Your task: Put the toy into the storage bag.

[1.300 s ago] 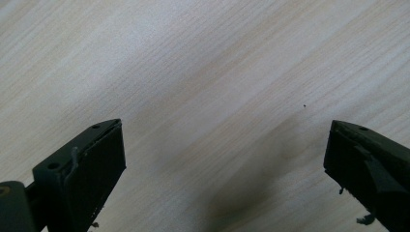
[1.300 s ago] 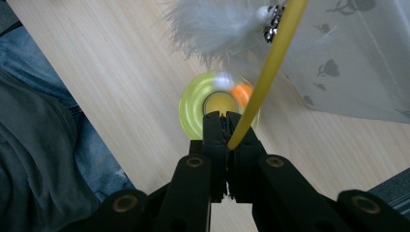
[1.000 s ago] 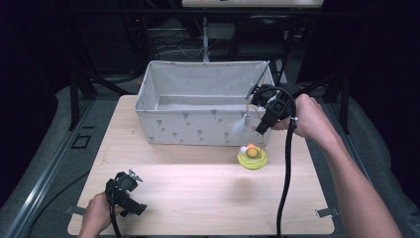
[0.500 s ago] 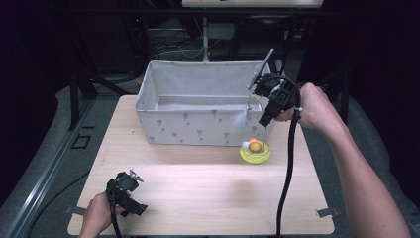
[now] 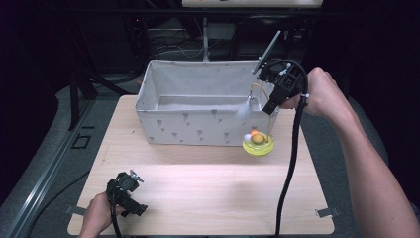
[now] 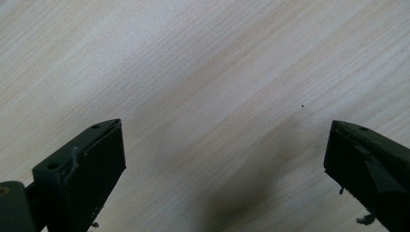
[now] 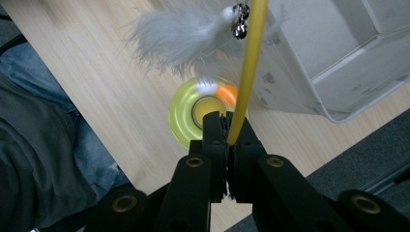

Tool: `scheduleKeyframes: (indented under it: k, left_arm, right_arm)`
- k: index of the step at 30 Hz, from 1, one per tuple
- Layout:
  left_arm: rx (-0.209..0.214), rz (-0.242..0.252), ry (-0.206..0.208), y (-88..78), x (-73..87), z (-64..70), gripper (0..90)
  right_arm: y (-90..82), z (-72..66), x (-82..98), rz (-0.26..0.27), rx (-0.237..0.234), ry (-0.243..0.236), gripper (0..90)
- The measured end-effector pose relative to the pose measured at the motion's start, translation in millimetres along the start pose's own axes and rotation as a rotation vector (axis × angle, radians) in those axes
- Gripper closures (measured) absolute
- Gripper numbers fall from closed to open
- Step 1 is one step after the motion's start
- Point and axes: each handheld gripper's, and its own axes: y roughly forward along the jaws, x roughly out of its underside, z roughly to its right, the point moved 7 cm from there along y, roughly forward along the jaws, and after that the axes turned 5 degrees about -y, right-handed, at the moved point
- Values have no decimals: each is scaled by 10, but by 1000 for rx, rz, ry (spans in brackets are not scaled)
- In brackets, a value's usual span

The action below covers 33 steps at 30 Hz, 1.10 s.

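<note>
We keep the right tongs [image 7: 226, 126] clamped on the yellow wand [image 7: 247, 67], toy base [image 5: 258, 145] hanging below them beside the bin [image 5: 198, 129]; lift until it clears the rim. Left tongs [image 6: 217, 159] rest apart over the bench [image 6: 203, 72]

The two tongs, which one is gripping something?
The right tongs, shut on the yellow wand of the cat toy; the left tongs gape open over bare table.

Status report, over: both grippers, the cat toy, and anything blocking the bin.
Right gripper shut on yellow wand, cat toy lifted. Left gripper open over table. Bin unobstructed.
</note>
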Motion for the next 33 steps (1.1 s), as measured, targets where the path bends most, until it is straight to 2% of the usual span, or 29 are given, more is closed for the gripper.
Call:
scheduleKeyframes:
  k: [23,33]
  left_arm:
    - [-1,-3,11,8,-1,9,14]
    - [4,-14,14,19,8,10,14]
  right_arm:
    - [-449,216,-175,51,62,35,878]
    - [-592,356,-262,72,86,69,878]
